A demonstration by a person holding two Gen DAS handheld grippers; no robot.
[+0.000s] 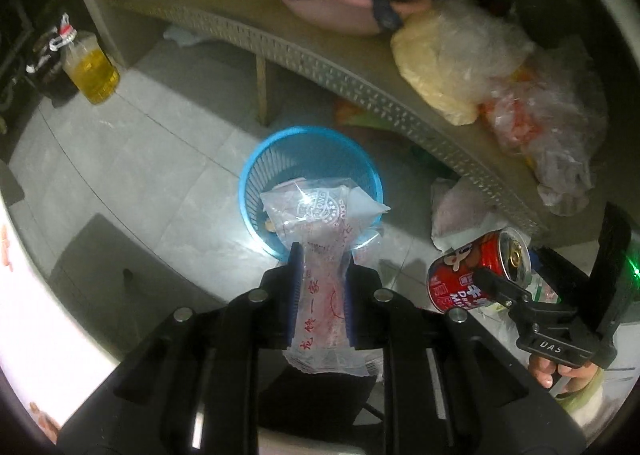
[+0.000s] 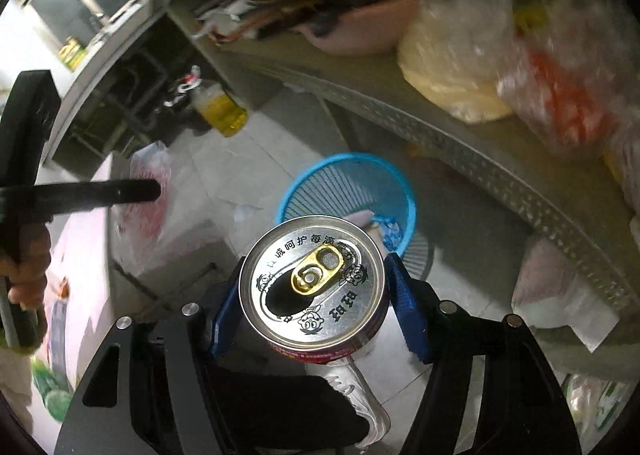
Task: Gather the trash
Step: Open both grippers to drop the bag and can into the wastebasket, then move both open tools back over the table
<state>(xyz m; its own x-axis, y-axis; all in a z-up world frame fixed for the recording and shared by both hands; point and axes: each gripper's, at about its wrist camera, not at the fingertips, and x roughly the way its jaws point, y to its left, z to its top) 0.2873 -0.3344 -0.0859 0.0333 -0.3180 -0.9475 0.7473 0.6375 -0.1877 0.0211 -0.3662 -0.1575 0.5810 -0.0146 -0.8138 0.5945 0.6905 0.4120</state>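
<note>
My left gripper [image 1: 322,255] is shut on a clear plastic bag with red print [image 1: 324,239] and holds it above the blue mesh waste basket [image 1: 276,159] on the tiled floor. My right gripper [image 2: 314,275] is shut on an opened red drink can [image 2: 314,287], held above the floor just short of the same basket [image 2: 320,183]. The can also shows in the left wrist view [image 1: 476,271], to the right of the basket. The basket holds some scraps.
A wicker bench [image 1: 320,59] arcs behind the basket, loaded with a pink basin [image 1: 340,11] and stuffed plastic bags [image 1: 460,55]. A bottle of yellow oil [image 1: 90,71] stands on the floor at left. A white bag [image 1: 456,211] lies under the bench. My shoe [image 2: 360,395] is below the can.
</note>
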